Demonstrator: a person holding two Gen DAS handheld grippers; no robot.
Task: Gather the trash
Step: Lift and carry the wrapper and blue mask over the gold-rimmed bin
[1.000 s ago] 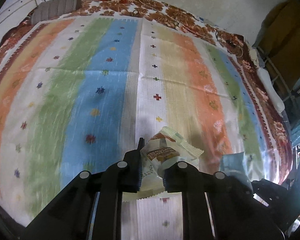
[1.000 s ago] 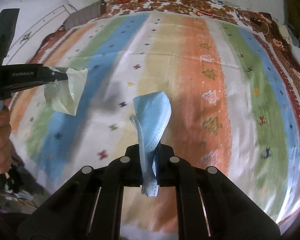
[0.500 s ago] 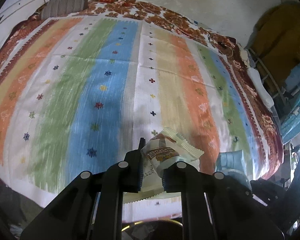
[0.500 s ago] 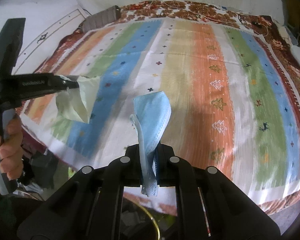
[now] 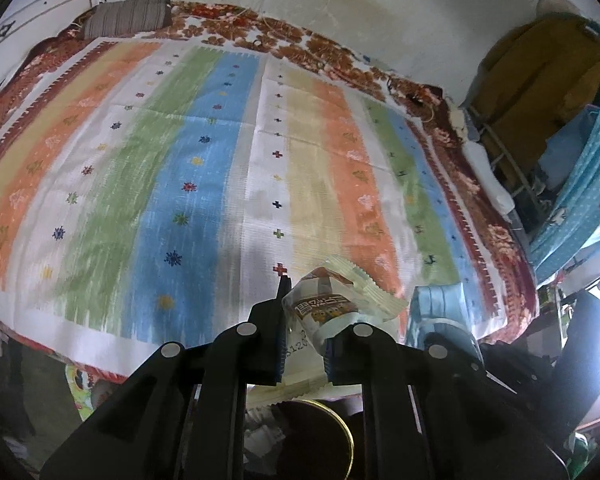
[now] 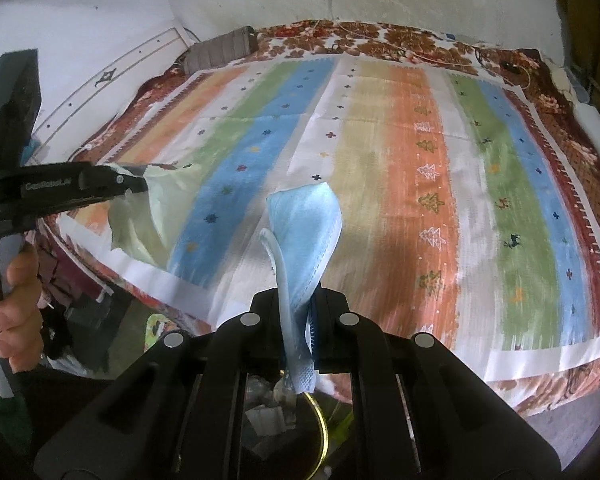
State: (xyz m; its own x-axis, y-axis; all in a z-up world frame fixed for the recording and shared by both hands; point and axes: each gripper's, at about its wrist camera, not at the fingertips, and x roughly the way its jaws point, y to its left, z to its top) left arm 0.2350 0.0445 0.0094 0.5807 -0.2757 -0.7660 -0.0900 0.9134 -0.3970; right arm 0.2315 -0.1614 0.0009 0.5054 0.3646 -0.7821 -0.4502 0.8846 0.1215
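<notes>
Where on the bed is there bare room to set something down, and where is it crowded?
The striped cloth lies bare from the striped pillow at the far corner to its near white edge. Cords clutter the flowered blanket along the wall. It is crowded by the near edge: the left gripper pinches a snack wrapper, the right gripper a blue face mask, above a gold-rimmed bin.

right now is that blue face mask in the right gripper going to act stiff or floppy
Probably floppy: the blue face mask bends over above the right gripper and its ear loop hangs slack. Likely very light, since a thin pinch holds it. It may flutter or snag when dropped.
</notes>
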